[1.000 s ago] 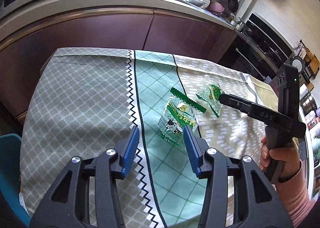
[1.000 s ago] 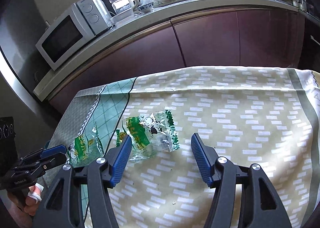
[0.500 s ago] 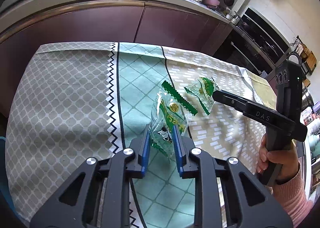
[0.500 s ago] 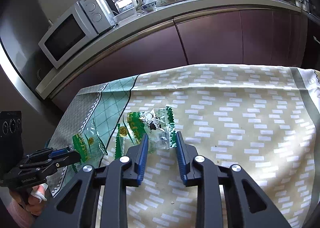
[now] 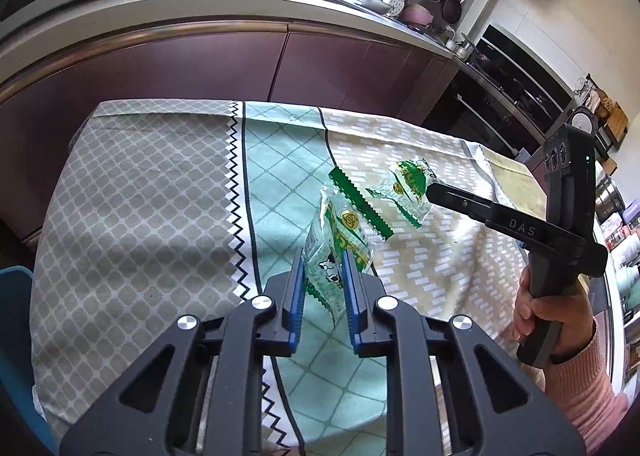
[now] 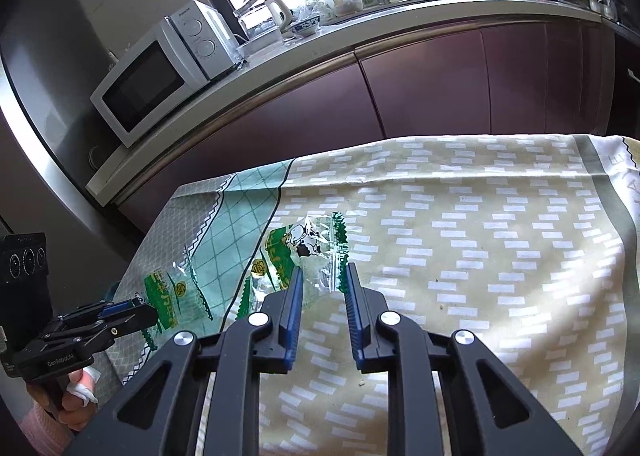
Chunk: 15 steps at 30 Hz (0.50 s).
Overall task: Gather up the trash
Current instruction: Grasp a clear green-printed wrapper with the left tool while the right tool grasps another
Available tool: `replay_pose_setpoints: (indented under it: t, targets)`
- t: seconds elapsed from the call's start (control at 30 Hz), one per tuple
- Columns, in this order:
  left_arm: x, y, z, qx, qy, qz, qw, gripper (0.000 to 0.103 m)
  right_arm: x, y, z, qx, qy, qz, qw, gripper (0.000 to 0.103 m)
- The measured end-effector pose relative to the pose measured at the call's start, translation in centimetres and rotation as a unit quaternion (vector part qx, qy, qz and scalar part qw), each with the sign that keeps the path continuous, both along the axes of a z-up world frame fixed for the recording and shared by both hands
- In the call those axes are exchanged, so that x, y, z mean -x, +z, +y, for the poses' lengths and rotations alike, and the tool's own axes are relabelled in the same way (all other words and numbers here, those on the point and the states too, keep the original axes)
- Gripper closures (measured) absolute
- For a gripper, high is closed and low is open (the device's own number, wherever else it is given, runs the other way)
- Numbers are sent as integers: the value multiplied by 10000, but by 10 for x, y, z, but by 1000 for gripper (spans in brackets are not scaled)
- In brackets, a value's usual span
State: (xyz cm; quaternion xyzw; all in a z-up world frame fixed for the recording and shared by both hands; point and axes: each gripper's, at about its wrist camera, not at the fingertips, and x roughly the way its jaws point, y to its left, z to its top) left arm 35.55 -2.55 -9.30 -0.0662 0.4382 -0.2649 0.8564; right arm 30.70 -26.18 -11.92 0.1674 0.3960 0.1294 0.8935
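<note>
Two clear snack wrappers with green print and a cow picture are the trash. In the left wrist view my left gripper [image 5: 323,256] has its jaws closing, and the blue pads pinch one crumpled wrapper [image 5: 340,232], which stands up off the tablecloth [image 5: 140,196]. My right gripper [image 5: 430,190] comes in from the right and nips the second wrapper [image 5: 408,184] at its edge. From the right wrist, my right gripper [image 6: 322,272] is closing too, with that wrapper [image 6: 304,244] between its pads. My left gripper [image 6: 152,312] holds the other wrapper [image 6: 168,292] at lower left.
A kitchen counter runs behind the table, with a white microwave [image 6: 148,80] and a kettle [image 6: 276,12] on it. A blue bin [image 5: 12,316] shows past the table's left edge. A hand in a pink sleeve [image 5: 560,316] holds the right gripper.
Both grippers went from wide open to narrowly closed, each with a wrapper now between its pads. The left wrapper has crumpled and tipped upright.
</note>
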Motion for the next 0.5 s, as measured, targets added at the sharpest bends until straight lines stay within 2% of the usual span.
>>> replay_pose_setpoints:
  t: [0.27, 0.5]
  targets:
    - [28, 22, 29, -19, 149, -304, 9994, 85, 24, 16, 12, -160, 125, -221, 9995, 84]
    - [54, 31, 51, -104, 216, -454, 9987, 85, 44, 28, 41, -228, 456, -322, 9982, 84]
